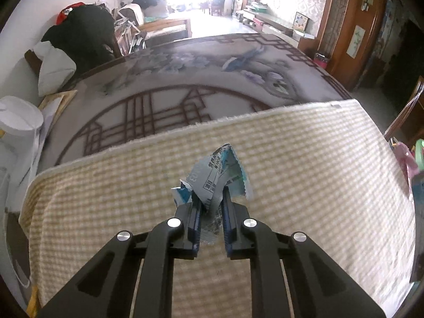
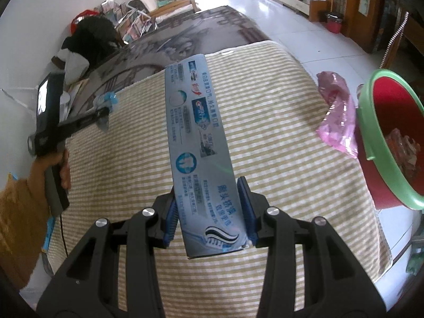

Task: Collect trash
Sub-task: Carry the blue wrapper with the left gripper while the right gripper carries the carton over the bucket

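Observation:
A crumpled blue and silver wrapper (image 1: 216, 176) sticks up from between the pads of my left gripper (image 1: 210, 198), which is shut on it just above the checked cloth (image 1: 304, 175). My right gripper (image 2: 209, 185) is shut on a long blue toothpaste box (image 2: 196, 137), held up over the same cloth (image 2: 265, 106). In the right wrist view the left gripper (image 2: 104, 111) shows at the left with the wrapper (image 2: 106, 100) at its tip, a hand (image 2: 62, 169) on its handle.
A red basin with a green rim (image 2: 371, 137) stands at the right edge and holds crumpled waste. A pink plastic bag (image 2: 338, 111) lies beside it on the cloth. A patterned tabletop (image 1: 185, 79) stretches beyond. A white container (image 1: 18, 122) stands at the left.

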